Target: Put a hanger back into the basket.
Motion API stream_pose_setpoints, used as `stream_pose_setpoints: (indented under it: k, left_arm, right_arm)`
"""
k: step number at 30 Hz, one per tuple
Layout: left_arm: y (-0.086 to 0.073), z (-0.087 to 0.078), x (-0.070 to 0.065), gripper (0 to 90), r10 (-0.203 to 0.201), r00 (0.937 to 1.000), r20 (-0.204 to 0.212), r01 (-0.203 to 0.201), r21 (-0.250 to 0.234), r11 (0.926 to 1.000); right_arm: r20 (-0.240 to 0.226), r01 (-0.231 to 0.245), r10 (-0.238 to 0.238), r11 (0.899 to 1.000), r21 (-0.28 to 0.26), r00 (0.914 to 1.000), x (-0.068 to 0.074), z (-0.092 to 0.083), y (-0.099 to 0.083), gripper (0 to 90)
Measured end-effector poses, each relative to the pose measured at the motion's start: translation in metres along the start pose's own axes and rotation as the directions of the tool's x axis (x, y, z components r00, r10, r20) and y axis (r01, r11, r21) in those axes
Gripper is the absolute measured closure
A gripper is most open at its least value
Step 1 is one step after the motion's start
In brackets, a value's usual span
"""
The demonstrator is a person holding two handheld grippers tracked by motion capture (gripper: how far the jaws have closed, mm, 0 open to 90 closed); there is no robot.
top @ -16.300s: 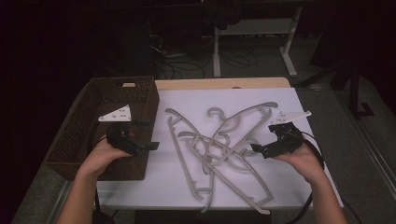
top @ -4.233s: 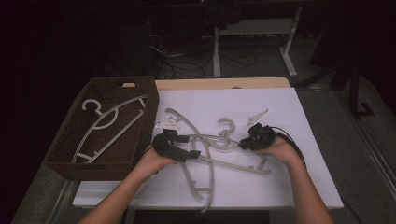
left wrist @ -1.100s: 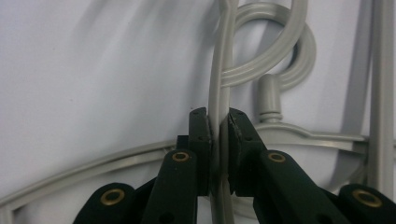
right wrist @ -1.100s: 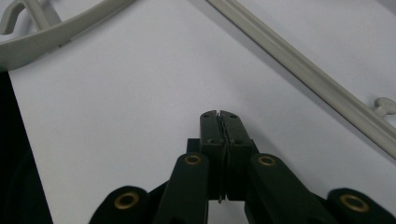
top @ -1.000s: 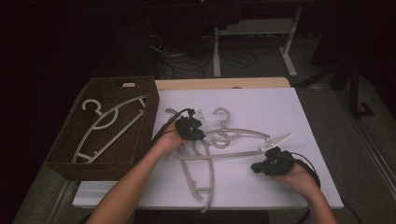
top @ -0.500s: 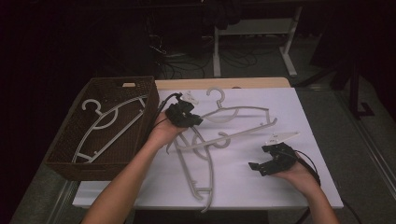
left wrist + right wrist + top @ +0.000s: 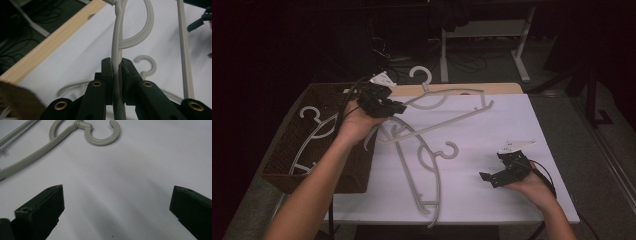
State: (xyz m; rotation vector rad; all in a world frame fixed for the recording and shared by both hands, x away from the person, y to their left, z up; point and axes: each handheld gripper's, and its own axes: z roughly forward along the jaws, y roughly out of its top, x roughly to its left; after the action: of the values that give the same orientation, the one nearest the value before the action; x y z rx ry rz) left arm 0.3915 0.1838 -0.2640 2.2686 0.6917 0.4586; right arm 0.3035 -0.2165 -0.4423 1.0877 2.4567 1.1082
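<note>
Dark floor, cables and a pale table frame lie beyond the white tabletop (image 7: pixel 512 120), whose far edge shows a wooden strip. From the high view, a brown wicker basket (image 7: pixel 279 165) stands at the table's left edge with one grey hanger (image 7: pixel 314 137) lying inside it. The left gripper (image 7: pixel 379 102) is raised over the basket's near-right corner, its jaws pinched on one end of a lifted hanger (image 7: pixel 447 107) that stretches rightward above the table (its hook points toward the far edge). Another hanger (image 7: pixel 424 167) lies flat on the white surface near the middle, hook to the right. The right gripper (image 7: pixel 504 172) sits low near the table's right front, well apart from the hangers, jaws spread with nothing between them; a small white tag (image 7: pixel 517 145) lies just beyond it. In the left gripper view, both black jaws press together on the lifted hanger's grey bar (image 7: pixel 117 72), which runs up between them; the flat hanger's hook (image 7: pixel 147 65) shows on the white surface behind, and the wooden strip (image 7: pixel 52 40) crosses at upper left. In the right gripper view, the two jaws stand wide apart over bare white tabletop (image 7: pixel 140 182), with the flat hanger's hook (image 7: pixel 102 135) lying ahead of them, untouched.
</note>
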Motion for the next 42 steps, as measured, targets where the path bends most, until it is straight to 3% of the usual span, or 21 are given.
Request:
stream_pose_setpoints:
  k: [4, 9, 18, 26, 35, 40, 42]
  left_arm:
    - [-0.015, -0.021, 0.019, 82.2, -0.03, 0.9988, -0.039, 0.03, -0.007, 0.9995]
    - [-0.039, -0.047, 0.044, 82.2, -0.081, 0.9925, -0.091, 0.08, -0.023, 0.9966]
    - [-0.089, -0.088, 0.083, 82.2, -0.187, 0.9647, -0.186, 0.183, -0.038, 0.9824]
    - [-0.132, -0.112, 0.111, 82.2, -0.279, 0.9312, -0.235, 0.273, -0.056, 0.9603]
    - [-0.178, -0.139, 0.138, 82.2, -0.36, 0.8767, -0.319, 0.358, -0.067, 0.9312]
    - [-0.198, -0.129, 0.146, 82.2, -0.382, 0.8586, -0.341, 0.394, -0.038, 0.9184]
    - [-0.203, -0.123, 0.149, 82.2, -0.381, 0.8588, -0.342, 0.4, -0.017, 0.9165]
  right_arm:
    - [0.001, 0.009, -0.009, 1.0, 0.005, 1.0, 0.001, 0.002, 0.0, 0.0]
    - [0.006, 0.016, -0.016, 1.0, 0.015, 0.9999, 0.003, 0.003, 0.001, 0.0]
    - [0.01, 0.008, -0.008, 1.0, 0.019, 0.9999, 0.001, 0.004, -0.001, 0.0]
    - [0.013, 0.007, -0.007, 1.0, 0.027, 0.9999, 0.001, 0.005, -0.001, 0.0]
    - [0.02, 0.002, -0.003, 0.999, 0.033, 0.9998, 0.001, 0.006, -0.002, 0.0]
    - [0.021, -0.003, 0.002, 0.999, 0.038, 0.9998, 0.001, 0.007, -0.002, 0.0]
    - [0.021, -0.001, 0.0, 0.999, 0.04, 0.9998, 0.001, 0.008, -0.002, 0.0]
